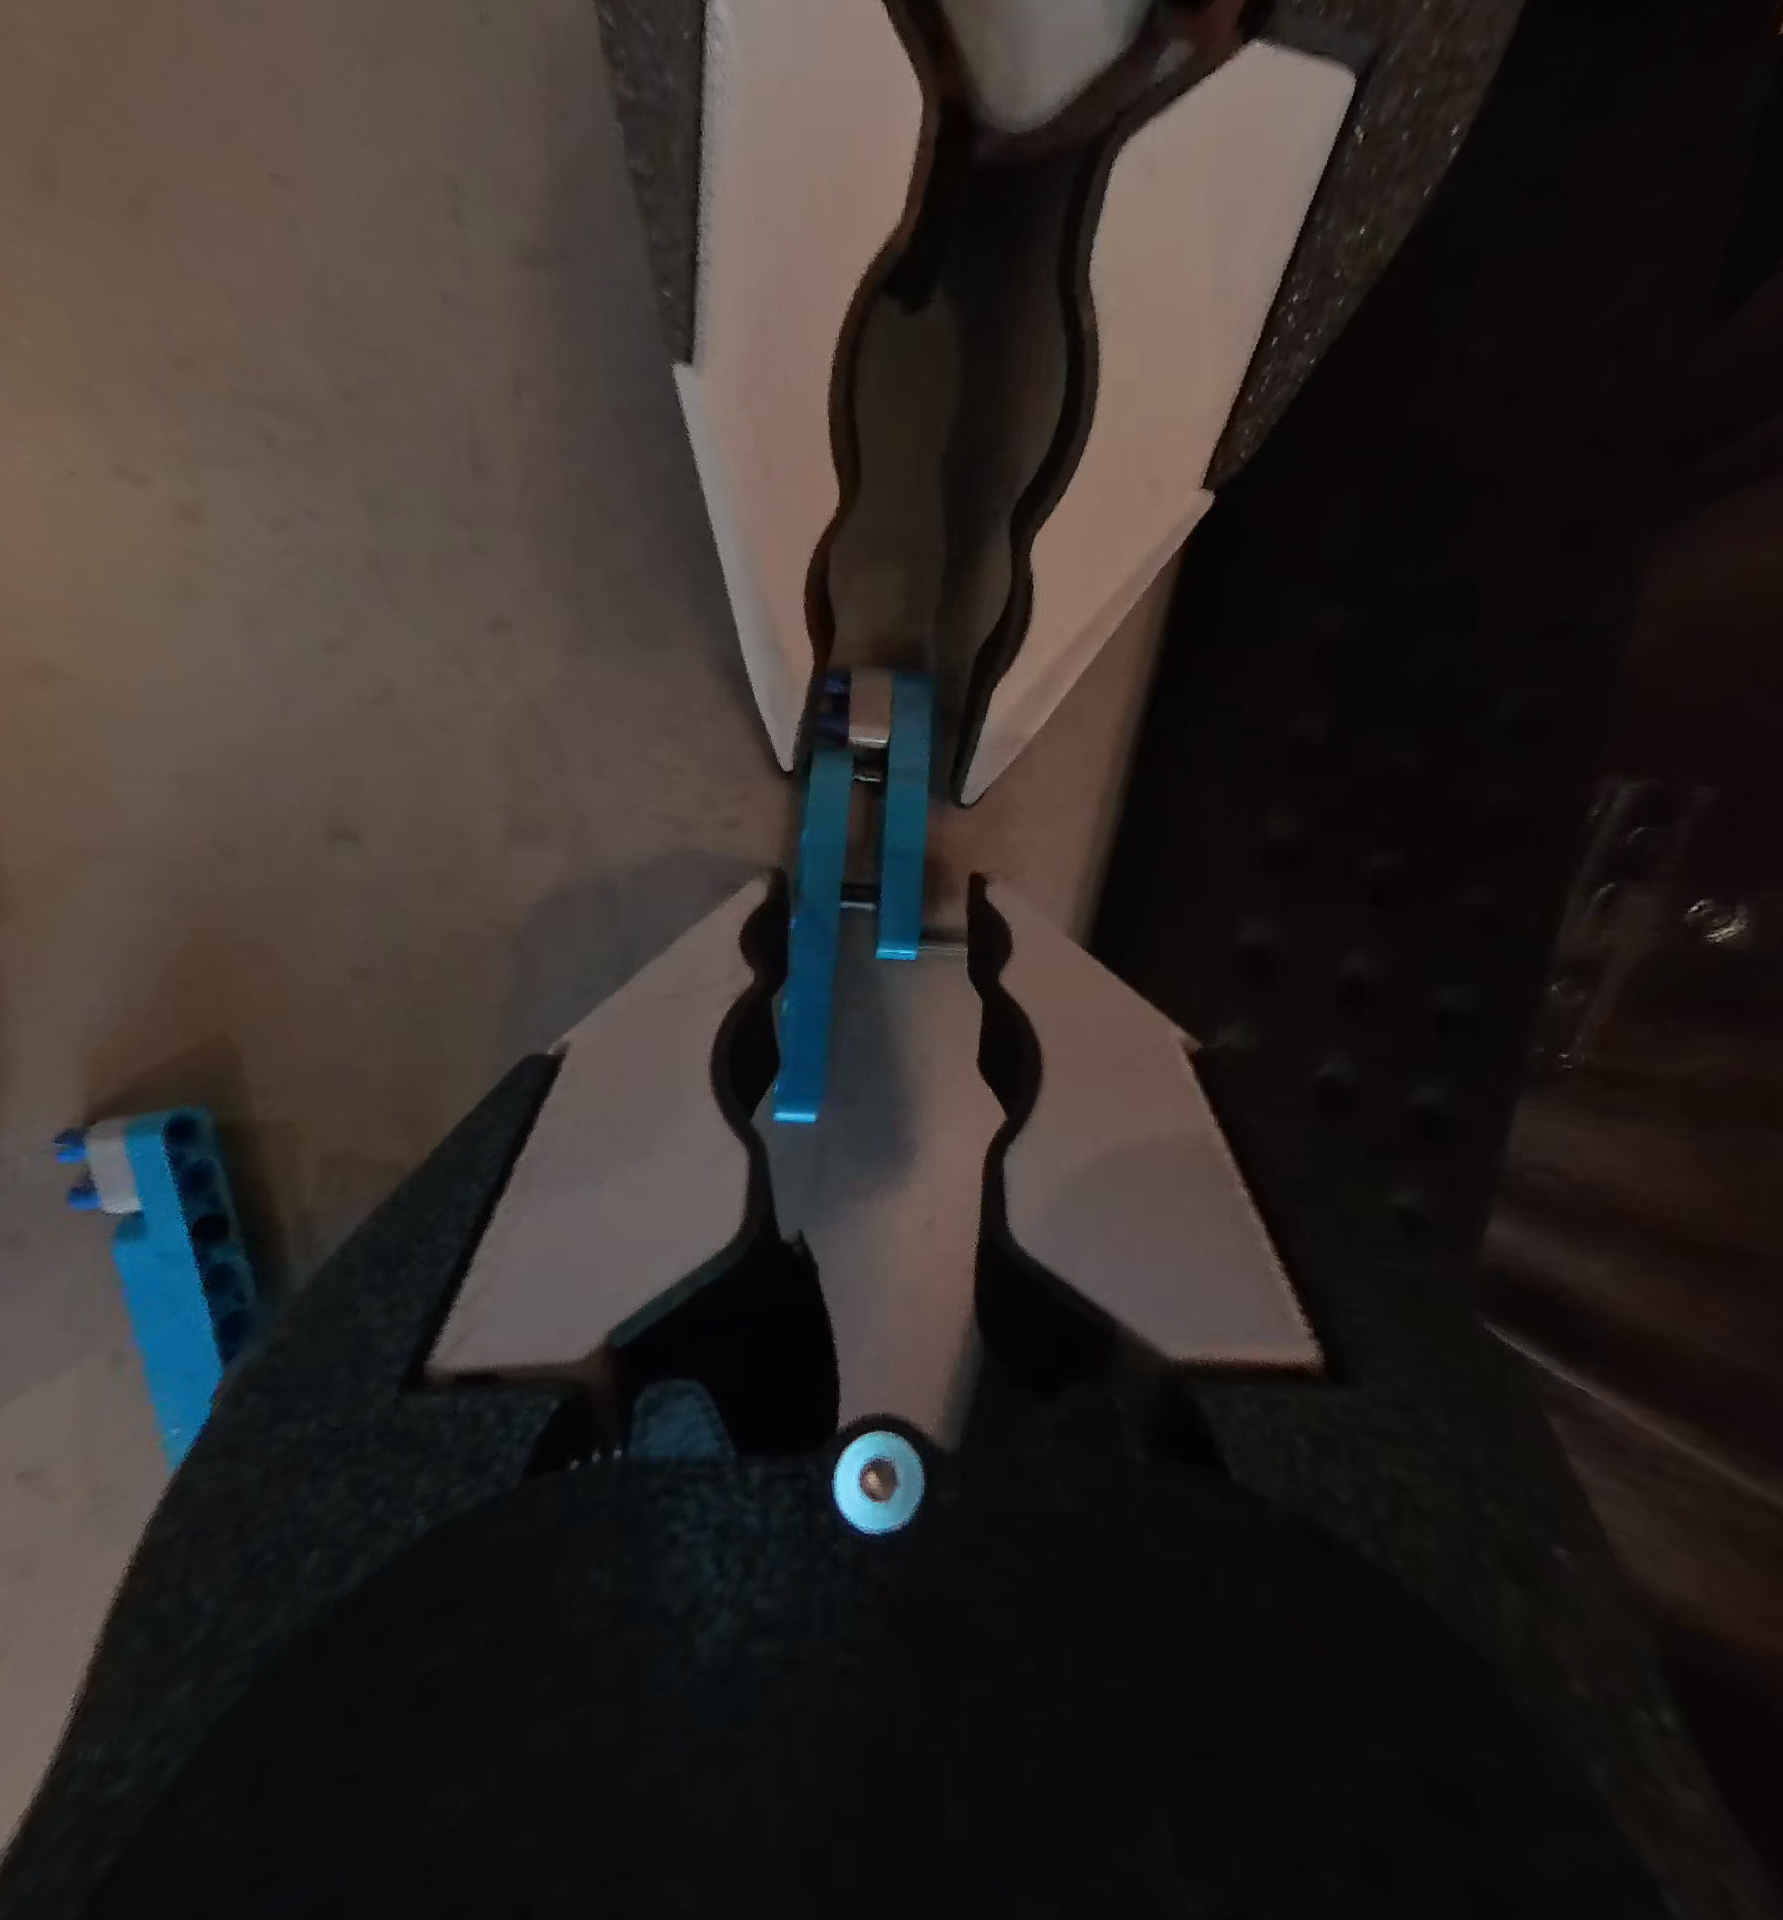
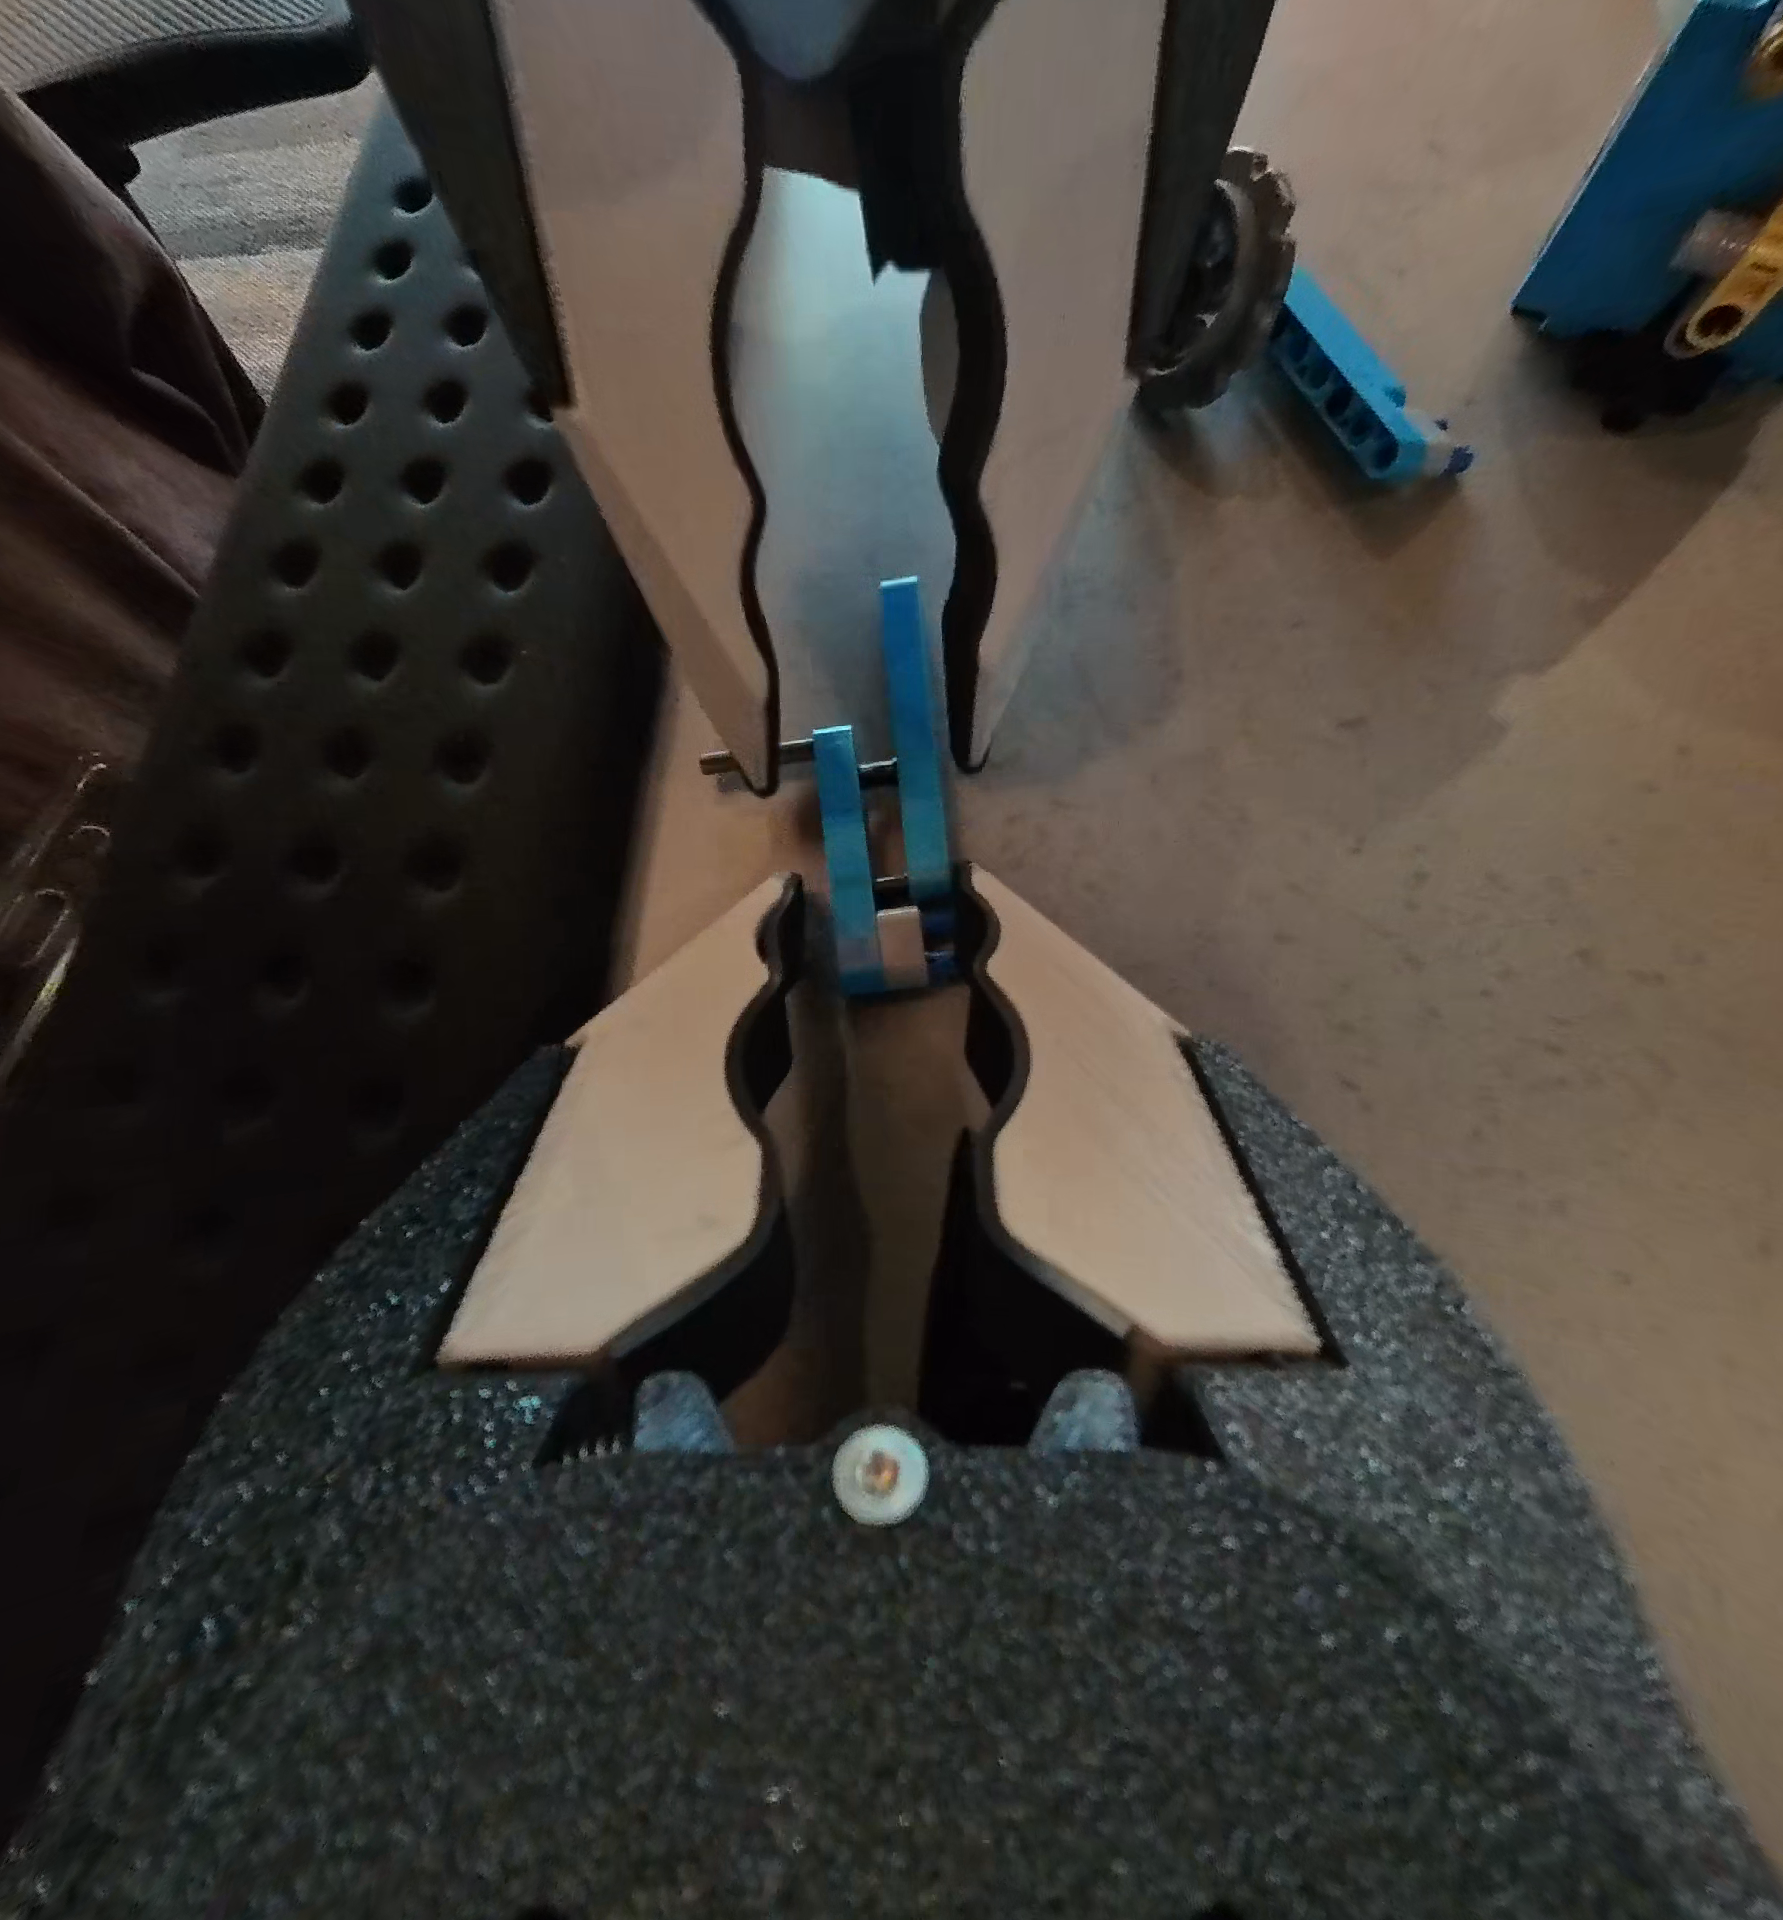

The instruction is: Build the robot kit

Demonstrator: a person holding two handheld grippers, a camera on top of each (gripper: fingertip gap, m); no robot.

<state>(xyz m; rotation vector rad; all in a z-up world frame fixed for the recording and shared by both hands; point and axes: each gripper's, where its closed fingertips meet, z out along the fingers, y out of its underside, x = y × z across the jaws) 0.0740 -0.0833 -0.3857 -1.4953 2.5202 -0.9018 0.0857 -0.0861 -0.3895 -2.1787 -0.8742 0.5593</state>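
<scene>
Blue plastic makes up the small assembly (image 1: 809, 935) seen between the two grippers. It consists of two slim beams, one longer than the other, set side by side and joined by dark cross pins, with a grey connector block (image 2: 902, 940) at one end. It is carried above the tan table (image 2: 1386, 935), at the near edge beside a black perforated board (image 2: 378, 623).

The grippers are pointed at each other, tips nearly meeting. The block end of the assembly is enclosed by the right gripper (image 2: 882, 883), whose fingers are drawn in narrow, with the beam and the dark blue pin heads pressed against their inner faces. The other end is reached by the left gripper (image 1: 874, 883). Its fingers are also set narrow, and the longer beam is laid against one of them. A gap is seen beside the shorter beam, bridged only by a thin axle, so it cannot be told whether a grip is made here.

A loose blue beam with holes (image 2: 1354, 416), capped by a grey piece, lies flat on the table, farther in and to the right in the right wrist view. A dark treaded wheel (image 2: 1230, 281) is seen just beside it, partly hidden behind the left gripper. A larger blue build with a yellow beam (image 2: 1697, 208) is placed at the far right corner.
</scene>
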